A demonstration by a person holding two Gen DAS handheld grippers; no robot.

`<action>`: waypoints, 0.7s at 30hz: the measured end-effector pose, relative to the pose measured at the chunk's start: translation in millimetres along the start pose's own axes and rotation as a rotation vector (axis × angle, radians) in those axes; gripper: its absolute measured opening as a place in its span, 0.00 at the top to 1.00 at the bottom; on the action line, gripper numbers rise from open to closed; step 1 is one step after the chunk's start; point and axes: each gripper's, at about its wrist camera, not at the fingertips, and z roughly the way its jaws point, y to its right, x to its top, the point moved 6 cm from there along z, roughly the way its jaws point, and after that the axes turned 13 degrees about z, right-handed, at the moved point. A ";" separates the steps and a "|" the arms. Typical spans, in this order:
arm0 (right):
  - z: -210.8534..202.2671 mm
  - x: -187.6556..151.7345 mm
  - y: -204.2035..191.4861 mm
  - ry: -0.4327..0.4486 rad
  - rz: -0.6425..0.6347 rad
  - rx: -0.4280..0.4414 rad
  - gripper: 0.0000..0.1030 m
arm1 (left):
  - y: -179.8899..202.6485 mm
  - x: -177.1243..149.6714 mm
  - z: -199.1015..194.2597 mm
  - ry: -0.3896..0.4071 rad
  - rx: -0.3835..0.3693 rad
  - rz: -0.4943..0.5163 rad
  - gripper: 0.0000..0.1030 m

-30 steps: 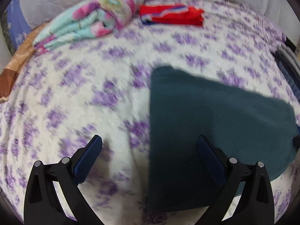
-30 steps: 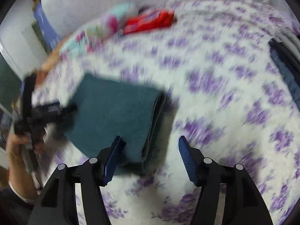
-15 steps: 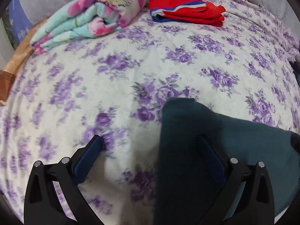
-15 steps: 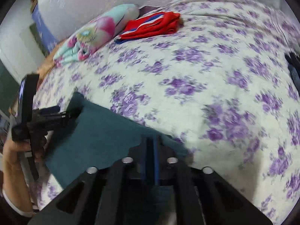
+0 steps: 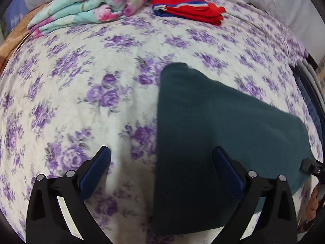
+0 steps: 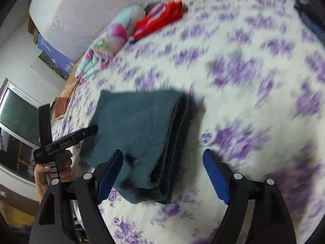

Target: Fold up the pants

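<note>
Your left gripper (image 5: 161, 162) is spread wide, nothing between the pads, straddling the left edge of the pants (image 5: 213, 134): right pad over the cloth, left pad over bare bedsheet (image 5: 85, 93). Your right gripper (image 6: 162, 170) is also spread wide and empty, w/ the near corner of the pants just ahead of its left pad.

The pants are a dark teal, thick, fleecy-looking bundle, folded into a stacked rectangle on the bed, near its front edge. Judging by the layered right edge in the right wrist view, expect soft, floppy, fairly light cloth w/ good grip, not slippery. Layers will slide apart if you pinch only the top one, so take hold at the thick folded edge or a corner, catching all layers.

Farther back: a rolled floral blanket (image 5: 95, 8) & a red garment (image 5: 189, 10) near the wall, well apart from the pants.

Hard to tell: right wrist view is motion-blurred, so layer count is unclear. Near edge of the pants is cut off behind your left gripper. Dark items at the bed's right edge are too cropped to ID.
</note>
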 end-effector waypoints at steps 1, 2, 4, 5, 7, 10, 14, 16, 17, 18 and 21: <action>1.4 -1.0 -6.0 0.016 -0.014 -0.002 0.28 | 2.8 0.3 1.2 -0.005 -0.017 -0.001 0.05; 4.8 0.2 -13.2 0.033 -0.010 0.007 0.40 | 3.7 -0.3 3.4 -0.009 -0.031 -0.004 0.05; 19.4 3.1 -19.8 0.009 0.004 0.001 0.67 | 2.7 -2.0 6.5 -0.015 -0.037 -0.014 0.05; 23.5 6.0 -20.3 0.011 0.011 -0.007 0.70 | 1.9 -1.8 7.5 -0.015 -0.039 -0.024 0.05; 22.2 7.8 -23.9 0.016 -0.002 -0.021 0.76 | 0.9 -2.7 6.7 -0.014 -0.047 -0.034 0.05; 1.0 8.4 -22.1 0.043 -0.025 0.016 0.79 | 0.0 -6.8 2.6 -0.011 -0.073 -0.038 0.05; -17.6 11.8 -2.3 0.100 -0.014 -0.020 0.80 | 4.0 -5.7 -4.5 -0.007 -0.108 -0.036 0.05; -18.6 11.9 8.4 0.092 0.006 -0.031 0.79 | 8.8 -2.8 -4.8 -0.005 -0.112 -0.027 0.05; -17.5 11.4 11.9 0.088 0.009 -0.040 0.79 | 11.6 -1.5 -3.9 -0.008 -0.122 -0.030 0.05; -15.2 9.8 15.5 0.080 0.010 -0.046 0.79 | 15.7 -0.4 -1.8 -0.017 -0.140 -0.034 0.05; -11.6 8.2 14.8 0.070 0.003 -0.040 0.78 | 25.0 0.7 6.2 -0.047 -0.201 -0.046 0.05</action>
